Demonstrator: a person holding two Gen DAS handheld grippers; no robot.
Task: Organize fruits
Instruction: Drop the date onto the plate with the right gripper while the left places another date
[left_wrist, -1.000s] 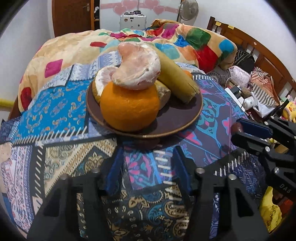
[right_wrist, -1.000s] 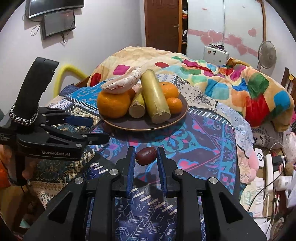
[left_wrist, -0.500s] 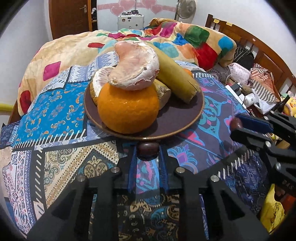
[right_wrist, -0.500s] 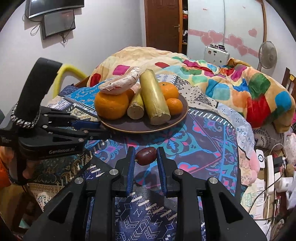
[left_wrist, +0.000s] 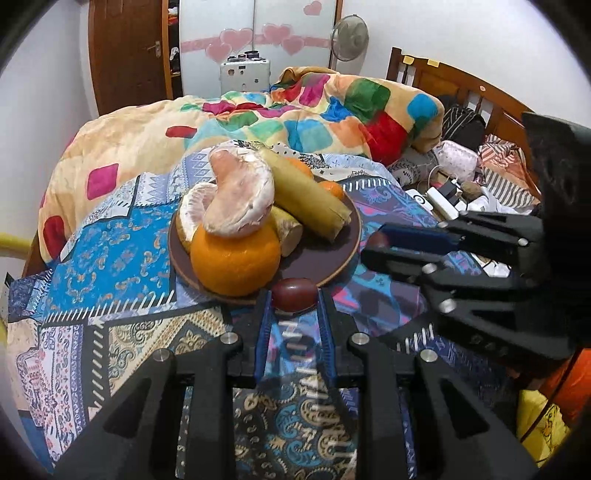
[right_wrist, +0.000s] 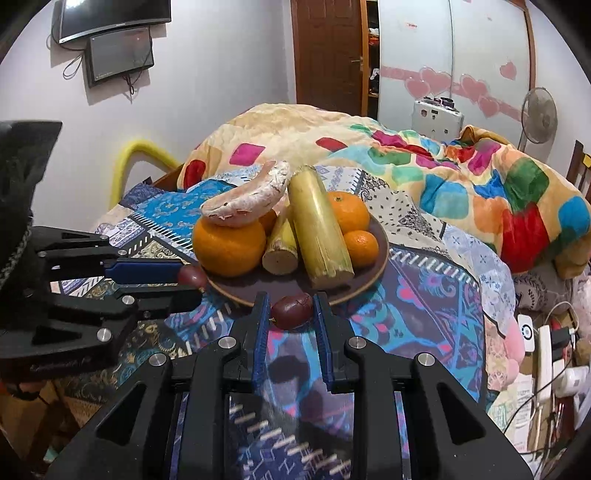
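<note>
A brown plate (left_wrist: 349, 251) on the patterned cloth holds a big orange (left_wrist: 235, 258), a peeled pomelo segment (left_wrist: 240, 195) on top of it, and sugarcane pieces (left_wrist: 310, 195). My left gripper (left_wrist: 294, 297) is shut on a small dark red fruit (left_wrist: 294, 291), held just in front of the plate's near rim. In the right wrist view my right gripper (right_wrist: 291, 308) is shut on a second small dark red fruit (right_wrist: 291, 314), also close to the plate (right_wrist: 382, 254). The left gripper (right_wrist: 192, 282) shows at the left there with its fruit (right_wrist: 192, 275).
Two small oranges (right_wrist: 354, 225) sit at the plate's far right. A colourful quilt (left_wrist: 295, 110) is heaped behind the plate. Chargers, cables and bags (right_wrist: 546, 343) lie to the right, by a wooden headboard (left_wrist: 461, 85). A yellow bar (right_wrist: 140, 155) curves at the left.
My left gripper went from open to shut on the small dark red fruit lying before the plate, then rose with it. The right gripper, still holding its fruit, moved nearer the plate.
</note>
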